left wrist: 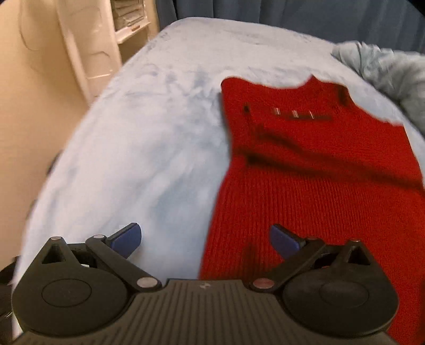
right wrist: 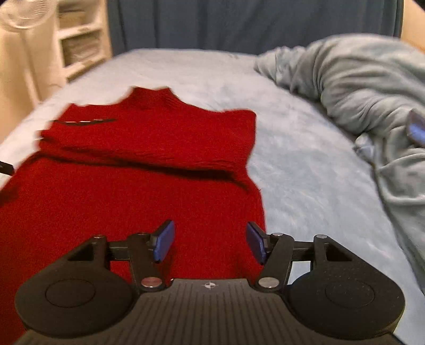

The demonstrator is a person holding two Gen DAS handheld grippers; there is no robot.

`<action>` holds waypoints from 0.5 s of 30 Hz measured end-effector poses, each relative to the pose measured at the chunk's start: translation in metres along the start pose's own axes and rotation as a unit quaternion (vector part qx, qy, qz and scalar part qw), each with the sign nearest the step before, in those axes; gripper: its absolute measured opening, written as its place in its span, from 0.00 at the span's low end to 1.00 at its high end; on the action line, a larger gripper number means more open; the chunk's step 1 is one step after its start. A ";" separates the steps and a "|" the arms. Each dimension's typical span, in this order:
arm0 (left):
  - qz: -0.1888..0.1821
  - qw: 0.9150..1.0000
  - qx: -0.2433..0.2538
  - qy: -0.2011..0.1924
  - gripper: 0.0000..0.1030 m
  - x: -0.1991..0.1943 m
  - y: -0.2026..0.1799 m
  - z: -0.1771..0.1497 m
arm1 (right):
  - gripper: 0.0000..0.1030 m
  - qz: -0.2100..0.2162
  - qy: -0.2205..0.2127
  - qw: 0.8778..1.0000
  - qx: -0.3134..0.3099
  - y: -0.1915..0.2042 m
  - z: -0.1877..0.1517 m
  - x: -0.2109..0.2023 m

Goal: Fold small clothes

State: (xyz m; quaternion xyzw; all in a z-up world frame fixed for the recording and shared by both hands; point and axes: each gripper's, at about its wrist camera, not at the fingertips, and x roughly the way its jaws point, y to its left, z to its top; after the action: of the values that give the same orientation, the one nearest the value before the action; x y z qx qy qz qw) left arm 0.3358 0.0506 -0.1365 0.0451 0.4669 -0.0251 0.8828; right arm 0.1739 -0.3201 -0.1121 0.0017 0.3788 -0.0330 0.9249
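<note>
A red knitted sweater [left wrist: 305, 169] lies flat on the pale blue bed cover [left wrist: 148, 148], its neck toward the far end and both sleeves folded across the chest. My left gripper [left wrist: 205, 240] hovers open over the sweater's left lower edge, with nothing between its blue pads [left wrist: 127, 238]. In the right wrist view the same sweater [right wrist: 132, 185] fills the left and middle. My right gripper [right wrist: 209, 241] hangs open above the sweater's right lower edge, its blue pads [right wrist: 164, 240] apart and holding nothing. A dark strip with light marks [left wrist: 297, 115] lies on the chest.
A rumpled grey-blue blanket [right wrist: 366, 93] is heaped along the right side of the bed. Dark blue curtains [right wrist: 239, 24] hang behind the bed. White shelves [right wrist: 77, 42] and a cream wall stand to the left, past the bed's edge.
</note>
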 end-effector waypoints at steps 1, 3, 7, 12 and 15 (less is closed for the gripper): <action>0.007 1.000 -0.002 0.007 1.00 -0.016 0.000 -0.014 | 0.63 0.003 -0.004 1.000 -0.007 0.011 -0.006 -0.019; 0.007 1.000 -0.008 0.017 1.00 -0.048 -0.005 -0.039 | 0.65 -0.002 -0.011 1.000 -0.020 0.034 -0.017 -0.053; 0.035 0.999 -0.013 0.021 1.00 -0.113 -0.020 -0.087 | 0.67 0.021 0.001 1.000 0.001 0.059 -0.026 -0.108; -0.014 0.999 -0.007 -0.029 1.00 -0.190 -0.030 -0.131 | 0.67 0.019 -0.011 1.000 0.008 0.076 -0.042 -0.168; -0.037 0.998 0.004 -0.041 1.00 -0.214 -0.039 -0.143 | 0.67 0.011 -0.022 1.000 0.017 0.083 -0.053 -0.195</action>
State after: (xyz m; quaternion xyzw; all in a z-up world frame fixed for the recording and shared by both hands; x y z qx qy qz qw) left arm 0.0940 0.0274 -0.0417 0.0304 0.4319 -0.0619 0.8993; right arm 0.0037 -0.2243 -0.0149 0.0211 0.3580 -0.0296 0.9330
